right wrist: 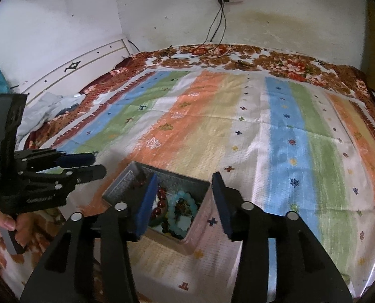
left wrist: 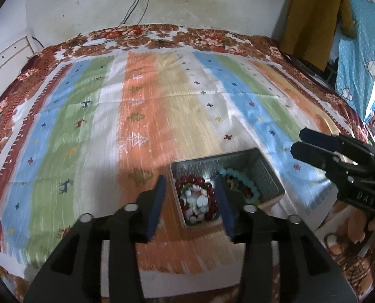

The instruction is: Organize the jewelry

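Observation:
A grey metal box (left wrist: 265, 171) sits on the striped cloth near the front edge; it also shows in the right wrist view (right wrist: 126, 181). Inside lie a dark red bead bracelet (left wrist: 210, 192), a turquoise bead bracelet (left wrist: 248, 179) and white and pink beads (left wrist: 197, 202). In the right wrist view the turquoise bracelet (right wrist: 182, 209) and red beads (right wrist: 161, 205) show. My left gripper (left wrist: 191, 184) is open and empty above the box's left half. My right gripper (right wrist: 185, 180) is open and empty above the box; it also shows in the left wrist view (left wrist: 297, 142).
The striped cloth (left wrist: 147, 116) covers a bed with a floral sheet (left wrist: 197, 38). Cables (left wrist: 137, 7) hang from a wall socket onto the far edge. A brown garment (left wrist: 313, 17) and a blue curtain (left wrist: 356, 58) hang at right. A white headboard (right wrist: 68, 73) stands at left.

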Action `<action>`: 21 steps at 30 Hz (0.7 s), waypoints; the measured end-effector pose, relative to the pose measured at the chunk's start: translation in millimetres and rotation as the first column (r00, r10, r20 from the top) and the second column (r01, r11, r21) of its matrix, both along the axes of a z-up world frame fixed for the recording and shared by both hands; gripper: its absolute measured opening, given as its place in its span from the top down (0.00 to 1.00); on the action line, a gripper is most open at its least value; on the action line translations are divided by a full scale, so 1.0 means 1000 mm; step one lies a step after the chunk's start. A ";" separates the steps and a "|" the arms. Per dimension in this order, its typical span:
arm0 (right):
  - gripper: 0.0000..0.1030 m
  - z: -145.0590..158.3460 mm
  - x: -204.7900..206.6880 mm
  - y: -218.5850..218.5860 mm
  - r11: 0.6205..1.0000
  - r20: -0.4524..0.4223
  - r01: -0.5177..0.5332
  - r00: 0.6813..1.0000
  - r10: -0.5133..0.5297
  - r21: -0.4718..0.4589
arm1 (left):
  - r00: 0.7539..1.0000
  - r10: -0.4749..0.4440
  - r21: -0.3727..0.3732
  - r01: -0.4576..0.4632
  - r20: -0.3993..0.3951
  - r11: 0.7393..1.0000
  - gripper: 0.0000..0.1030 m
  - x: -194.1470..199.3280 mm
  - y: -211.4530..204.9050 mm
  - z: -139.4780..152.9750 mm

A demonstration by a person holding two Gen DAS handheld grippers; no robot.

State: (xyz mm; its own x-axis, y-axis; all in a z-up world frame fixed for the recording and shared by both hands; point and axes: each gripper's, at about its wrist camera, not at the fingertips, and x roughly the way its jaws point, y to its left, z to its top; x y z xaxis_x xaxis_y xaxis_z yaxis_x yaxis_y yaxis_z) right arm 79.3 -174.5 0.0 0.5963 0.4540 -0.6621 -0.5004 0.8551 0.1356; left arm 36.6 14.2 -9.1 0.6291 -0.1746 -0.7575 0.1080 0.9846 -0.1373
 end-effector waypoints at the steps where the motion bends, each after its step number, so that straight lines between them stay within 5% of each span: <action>1: 0.52 -0.001 -0.002 -0.002 1.000 -0.001 0.006 1.000 -0.006 -0.003 | 1.000 -0.002 0.005 0.002 0.000 1.000 0.52 -0.003 -0.001 -0.001; 14: 0.17 -0.004 -0.022 -0.016 0.999 -0.017 0.029 0.999 -0.028 0.028 | 0.998 -0.004 0.052 0.001 0.056 0.999 0.19 -0.028 -0.008 0.002; 21: 0.08 -0.001 -0.035 -0.025 0.997 0.037 0.074 0.997 -0.075 0.021 | 0.995 -0.015 0.096 0.006 0.102 0.995 0.11 -0.036 -0.013 0.005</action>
